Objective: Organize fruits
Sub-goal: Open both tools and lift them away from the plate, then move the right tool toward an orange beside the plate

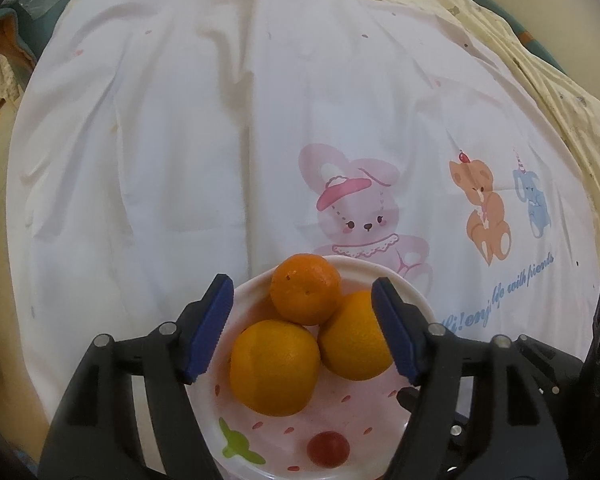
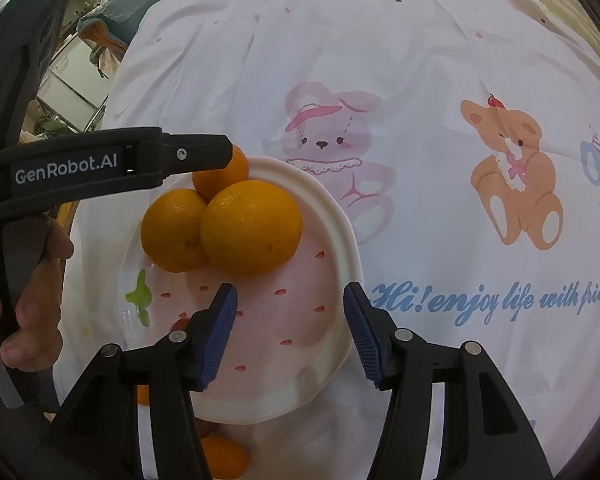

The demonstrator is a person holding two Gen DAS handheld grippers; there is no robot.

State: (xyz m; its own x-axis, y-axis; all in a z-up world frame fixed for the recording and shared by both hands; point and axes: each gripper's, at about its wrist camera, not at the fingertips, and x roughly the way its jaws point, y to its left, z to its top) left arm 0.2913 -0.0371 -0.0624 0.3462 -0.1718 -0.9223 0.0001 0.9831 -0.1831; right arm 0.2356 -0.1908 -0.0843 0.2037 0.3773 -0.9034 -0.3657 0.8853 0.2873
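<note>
Three oranges are sitting bunched together, touching one another, on a white plate (image 1: 412,300) printed with pink seeds and a green leaf. The plate is resting on a white cloth (image 1: 180,140) with cartoon animals, near its front edge, just before the pink rabbit print (image 2: 328,136).

The left gripper (image 1: 302,330) is hanging over the plate with its blue pads (image 1: 206,330) spread apart. The front orange (image 1: 275,366) and the right-hand orange (image 1: 354,334) are lying between the jaws; the left pad is clear of the fruit, while the right pad is overlapping the right-hand orange, and I cannot tell whether it is touching. The far orange (image 1: 305,288) is lying beyond the fingertips.

The right gripper (image 2: 290,336) is standing open too, pinching nothing, over the plate's bare near half, its right finger just past the plate's rim. Another orange (image 2: 224,458) is lying on the cloth by the plate's near edge, partly hidden. A small red fruit (image 1: 328,448) is sitting on the plate's near part.

A hand (image 2: 32,304) is gripping the left gripper's handle.
</note>
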